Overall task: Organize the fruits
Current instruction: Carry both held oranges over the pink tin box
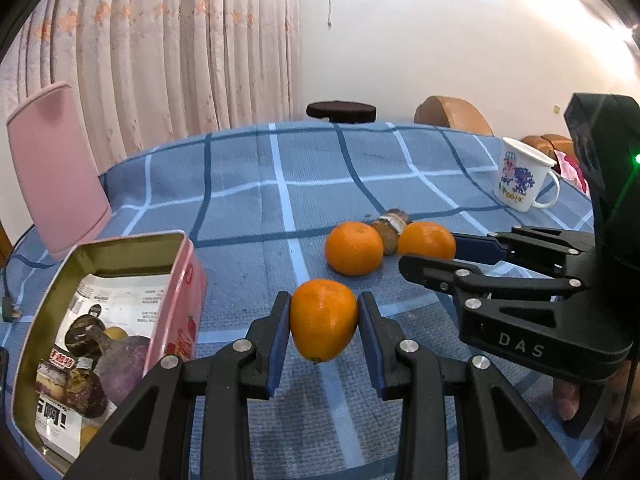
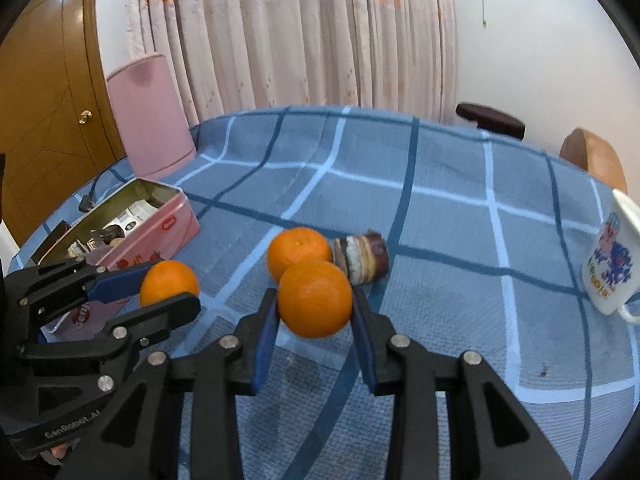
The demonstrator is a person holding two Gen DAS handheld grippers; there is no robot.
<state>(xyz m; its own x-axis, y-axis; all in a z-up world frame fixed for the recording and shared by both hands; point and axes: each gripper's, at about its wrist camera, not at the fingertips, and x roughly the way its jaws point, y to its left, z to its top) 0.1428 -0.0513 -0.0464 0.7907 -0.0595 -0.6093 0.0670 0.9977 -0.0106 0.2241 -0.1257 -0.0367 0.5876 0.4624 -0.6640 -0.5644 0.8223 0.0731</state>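
Observation:
My left gripper (image 1: 324, 300) is shut on an orange (image 1: 323, 332), just right of the open pink tin (image 1: 192, 276). My right gripper (image 2: 314, 294) is shut on a second orange (image 2: 315, 308), its blue pads pressing on both sides. Behind that one, a third orange (image 2: 298, 254) lies on the checked cloth, touching a brown layered snack cake (image 2: 362, 258). In the left wrist view the right gripper (image 1: 430, 250) comes in from the right with its orange (image 1: 427, 238), next to the loose orange (image 1: 354, 248). The left gripper (image 2: 172, 284) shows at the left of the right wrist view.
The tin holds packets and dark wrapped items. A pink upright container (image 1: 56, 168) stands behind it at the table's left edge. A white printed mug (image 1: 524, 176) stands at the far right. Chairs (image 1: 452, 116) ring the far edge. A black cable (image 1: 10, 308) lies left of the tin.

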